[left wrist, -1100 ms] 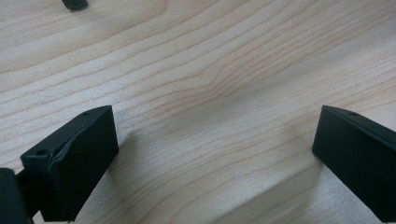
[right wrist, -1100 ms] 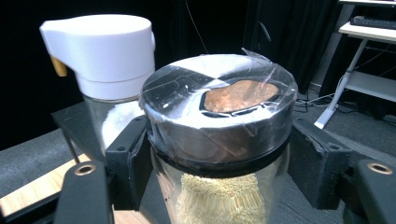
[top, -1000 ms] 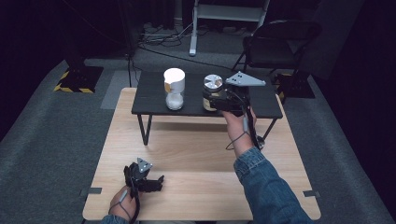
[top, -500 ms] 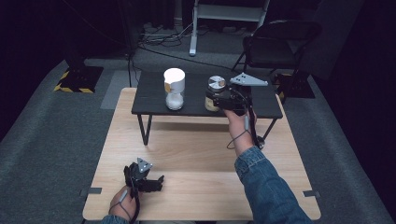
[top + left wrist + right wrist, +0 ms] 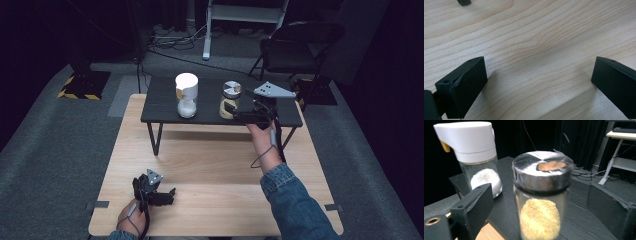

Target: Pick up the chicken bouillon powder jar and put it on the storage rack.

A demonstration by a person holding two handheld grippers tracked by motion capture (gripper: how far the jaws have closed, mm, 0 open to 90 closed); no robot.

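Right hand-held gripper (image 5: 541, 202) advanced, jaws wide around steel-lidded jar (image 5: 540, 195), left hand-held gripper (image 5: 536, 82) open, empty

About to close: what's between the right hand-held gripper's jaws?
The metal-lidded jar of tan powder, flanked by open jaws not yet touching it, per the right gripper view.

The left gripper (image 5: 159, 192) is resting low with jaws spread wide; the right gripper (image 5: 236, 112) is reaching forward, jaws parted.
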